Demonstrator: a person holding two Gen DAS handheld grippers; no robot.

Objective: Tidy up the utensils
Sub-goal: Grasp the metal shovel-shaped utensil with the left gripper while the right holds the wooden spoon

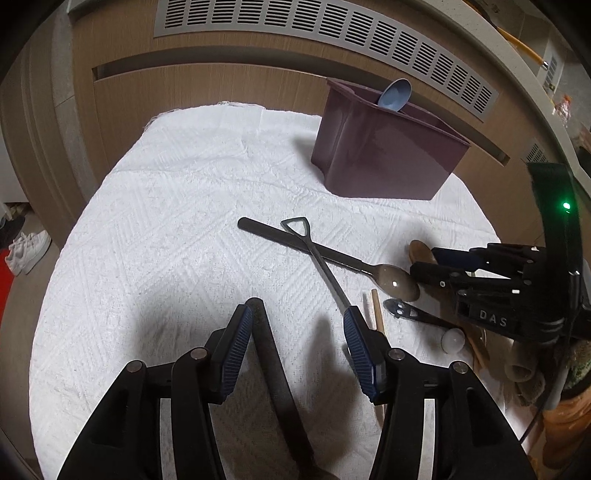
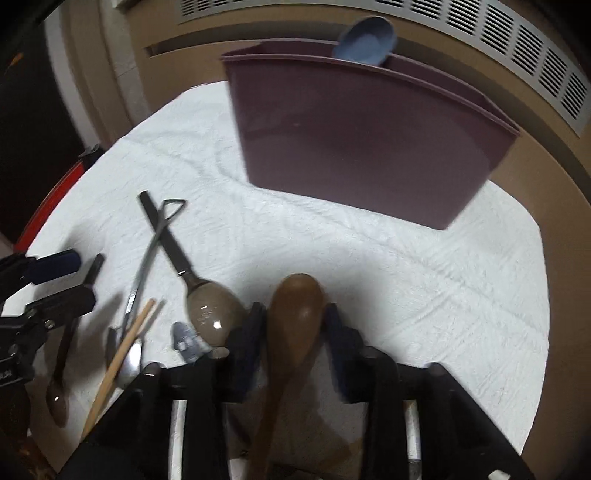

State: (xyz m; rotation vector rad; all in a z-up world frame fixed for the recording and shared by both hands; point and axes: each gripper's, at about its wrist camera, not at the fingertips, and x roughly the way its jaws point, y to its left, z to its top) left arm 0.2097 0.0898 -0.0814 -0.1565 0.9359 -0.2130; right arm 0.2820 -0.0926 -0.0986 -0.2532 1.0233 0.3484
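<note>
A maroon utensil bin [image 1: 384,155] stands at the back of the white cloth with a blue spoon [image 1: 396,94] in it; it also shows in the right wrist view [image 2: 362,147]. My right gripper [image 2: 293,321] is shut on a brown wooden spoon [image 2: 295,306], held above the cloth in front of the bin. My left gripper [image 1: 297,325] is open, its jaws astride a dark handle [image 1: 273,362] lying on the cloth. A black-handled spoon [image 1: 325,254] and a shovel-handled utensil [image 1: 317,254] lie crossed ahead of it.
Wooden chopsticks [image 2: 122,354], a small metal spoon [image 2: 129,362], a cut-out metal utensil [image 2: 184,339] and a dark spoon [image 2: 59,387] lie at the cloth's near side. A white round object [image 1: 452,339] sits by the right gripper. A wooden cabinet with a vent [image 1: 332,33] stands behind.
</note>
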